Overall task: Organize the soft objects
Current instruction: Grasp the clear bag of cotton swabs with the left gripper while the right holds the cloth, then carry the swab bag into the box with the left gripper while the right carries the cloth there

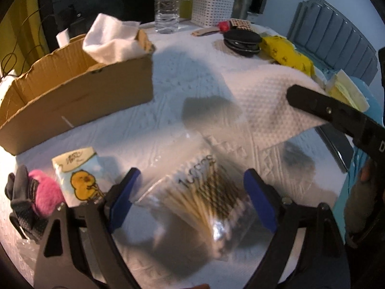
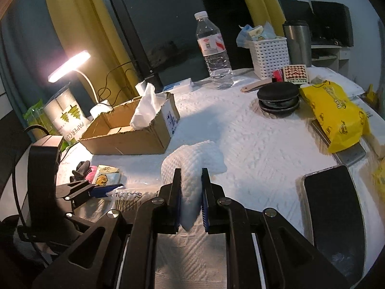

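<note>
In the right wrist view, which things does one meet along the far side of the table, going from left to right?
Cardboard box → water bottle → white basket → steel tumbler. The black round pouch and the yellow packet lie nearer, so I leave them out.

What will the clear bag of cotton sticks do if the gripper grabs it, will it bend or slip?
The bag of cotton swabs looks like thin, shiny plastic, so it may slip or crinkle. The sticks inside are packed straight, so it probably stays fairly stiff. It is likely light. The left gripper is open around it.
</note>
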Demonstrator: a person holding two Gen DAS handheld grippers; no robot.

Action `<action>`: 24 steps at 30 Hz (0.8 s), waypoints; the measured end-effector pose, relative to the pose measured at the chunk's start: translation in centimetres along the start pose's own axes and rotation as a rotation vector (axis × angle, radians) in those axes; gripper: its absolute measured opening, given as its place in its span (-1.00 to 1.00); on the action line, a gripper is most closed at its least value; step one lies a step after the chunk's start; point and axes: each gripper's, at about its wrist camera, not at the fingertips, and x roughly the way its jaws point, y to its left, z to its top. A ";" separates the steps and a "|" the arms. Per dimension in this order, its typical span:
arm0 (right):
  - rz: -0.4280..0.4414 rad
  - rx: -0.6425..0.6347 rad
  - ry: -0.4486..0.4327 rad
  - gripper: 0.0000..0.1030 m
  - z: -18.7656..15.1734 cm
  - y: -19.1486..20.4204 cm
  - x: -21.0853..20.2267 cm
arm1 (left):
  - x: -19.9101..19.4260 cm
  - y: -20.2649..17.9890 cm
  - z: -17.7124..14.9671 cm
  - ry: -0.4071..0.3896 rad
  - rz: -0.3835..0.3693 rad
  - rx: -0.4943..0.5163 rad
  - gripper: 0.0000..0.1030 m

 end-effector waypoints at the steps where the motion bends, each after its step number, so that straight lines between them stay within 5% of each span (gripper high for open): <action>1: 0.001 0.002 -0.001 -0.72 0.0 -0.1 0.0 | -0.1 -0.1 -0.1 -0.004 0.001 0.006 0.69; 10: 0.000 0.005 -0.012 -0.72 0.0 -0.4 -0.4 | -0.7 -1.2 -0.3 -0.028 -0.025 0.055 0.17; 24: -0.009 -0.055 -0.015 -0.72 1.2 2.8 -0.3 | -5.0 1.1 -0.4 -0.114 -0.063 0.042 -0.02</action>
